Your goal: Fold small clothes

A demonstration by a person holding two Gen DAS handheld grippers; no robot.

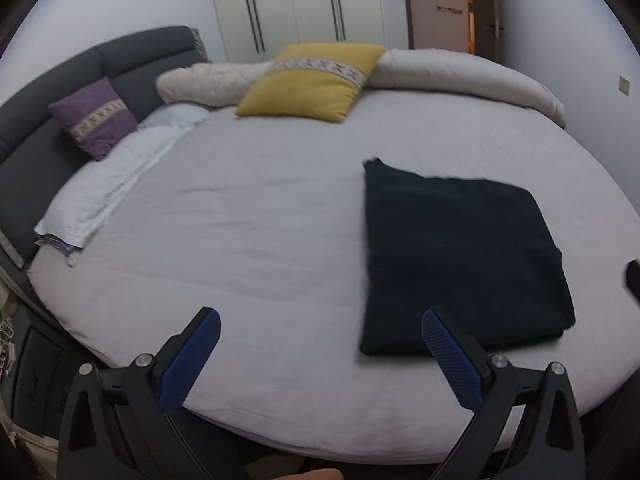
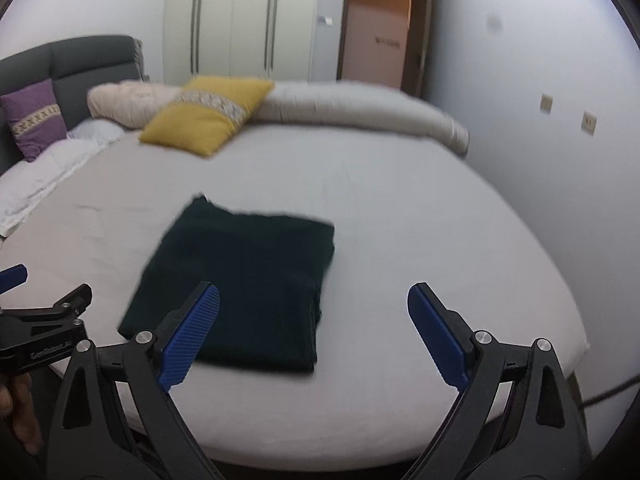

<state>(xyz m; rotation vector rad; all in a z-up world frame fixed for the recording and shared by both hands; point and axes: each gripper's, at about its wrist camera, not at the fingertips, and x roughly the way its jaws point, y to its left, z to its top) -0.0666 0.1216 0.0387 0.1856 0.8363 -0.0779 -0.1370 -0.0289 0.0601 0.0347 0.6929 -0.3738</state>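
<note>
A: Where's the dark garment (image 2: 236,292)?

B: Lying flat on the bed (image 2: 400,208), folded into a rectangle, at about eleven o'clock from the right hand-held gripper (image 2: 314,330) and one o'clock from the left hand-held gripper (image 1: 322,356).

A: Are they holding anything?

B: No. Both have their jaws spread wide and empty, above the bed's near edge.

A: How would it handle?

B: Soft, limp and light, I'd judge; layers may slide apart. Best pinched at a corner or along the near edge, through all the layers.

A: Obstacles?

B: None close. The yellow cushion (image 2: 208,118), rolled duvet (image 2: 360,110) and purple cushion (image 1: 94,118) sit well apart at twelve and ten o'clock.
</note>
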